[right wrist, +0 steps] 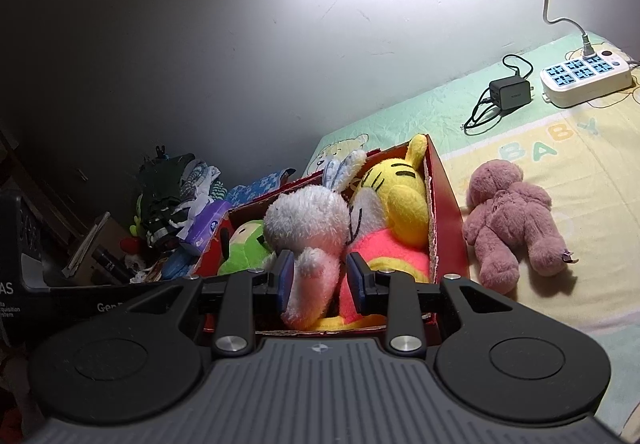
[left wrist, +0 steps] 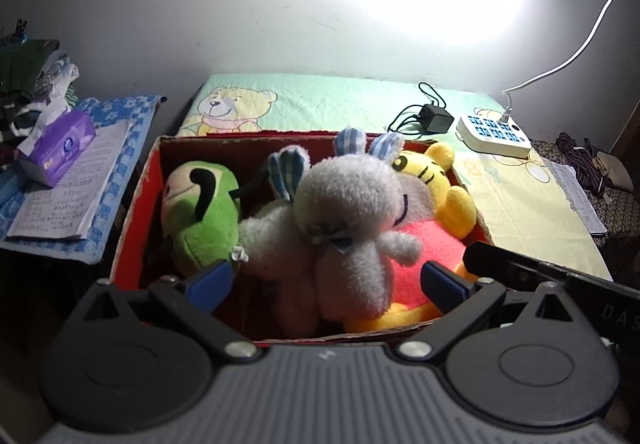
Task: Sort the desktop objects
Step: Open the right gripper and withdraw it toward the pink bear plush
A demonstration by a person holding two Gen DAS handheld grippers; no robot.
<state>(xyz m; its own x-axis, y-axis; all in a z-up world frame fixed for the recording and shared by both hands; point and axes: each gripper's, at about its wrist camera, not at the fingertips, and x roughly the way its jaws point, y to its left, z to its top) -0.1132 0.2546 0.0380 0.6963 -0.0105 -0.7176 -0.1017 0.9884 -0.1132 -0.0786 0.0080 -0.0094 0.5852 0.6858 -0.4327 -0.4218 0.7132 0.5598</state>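
**Plush toys packed in the red box, both tongs over it**

The right tongs (right wrist: 319, 278) stand part-way spread around the white plush's (right wrist: 308, 228) leg; whether the blue pads (right wrist: 286, 276) touch the fur cannot be told. The left tongs (left wrist: 326, 280) are spread wide above the near end of the red cardboard box (left wrist: 134, 220), holding nothing, the white plush (left wrist: 344, 212) between their pads.

Inside the box the white plush lies across the middle, a green plush (left wrist: 200, 212) to its left and a yellow-and-red plush (left wrist: 432, 204) to its right. A pink bear (right wrist: 516, 220) lies face down on the bedsheet (right wrist: 580, 164), just beside the box's right wall.

The box's floor and the toys' lower halves are hidden.

Farther back on the sheet sit a black charger (right wrist: 510, 92) and a white power strip (right wrist: 584, 78). Left of the bed, a purple tissue pack (left wrist: 58, 152) rests on papers. A bright lamp glare washes out the wall.
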